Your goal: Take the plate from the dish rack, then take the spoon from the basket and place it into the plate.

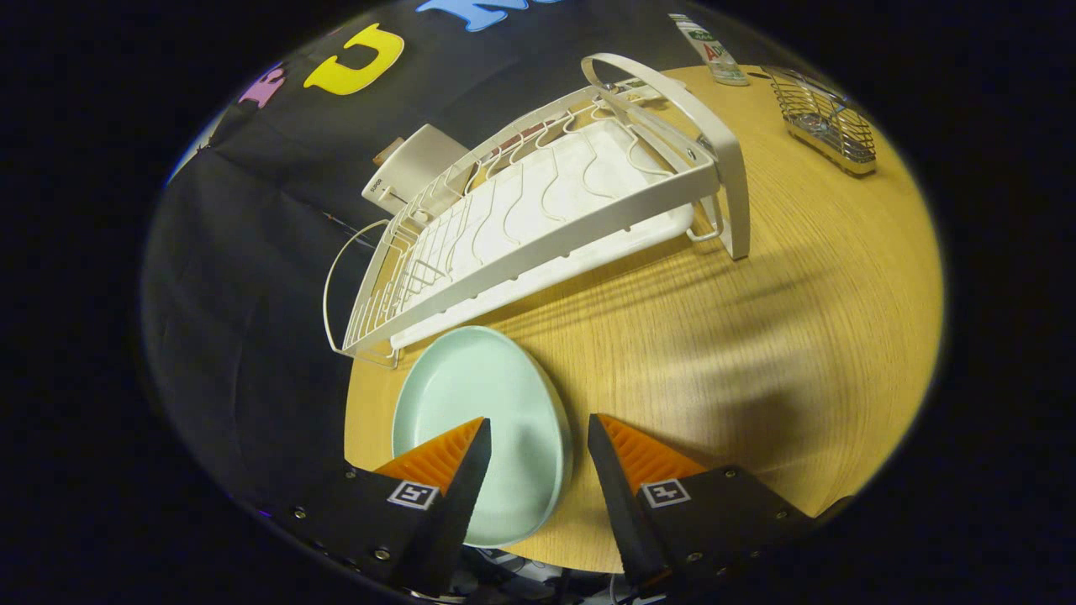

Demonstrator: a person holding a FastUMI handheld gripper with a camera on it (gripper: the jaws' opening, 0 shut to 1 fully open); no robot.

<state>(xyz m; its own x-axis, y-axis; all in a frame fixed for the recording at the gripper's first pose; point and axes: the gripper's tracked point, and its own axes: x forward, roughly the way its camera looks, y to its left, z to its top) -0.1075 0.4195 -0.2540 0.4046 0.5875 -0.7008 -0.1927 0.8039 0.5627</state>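
A pale green plate [471,403] lies flat on the wooden table [714,336], just in front of the white dish rack [538,218]. My gripper [538,428] hovers above the plate's right rim with its orange fingers [445,454] apart and nothing between them. The left finger overlaps the plate, the right finger sits over bare table beside it. Far beyond, a wire basket [828,122] stands on the table; something metallic shows inside it, too small to tell what.
The dish rack holds no dishes and takes up the middle of the table. A white box [412,168] stands behind the rack. A bottle [714,50] stands near the basket. The table's edge runs close to the plate's left side.
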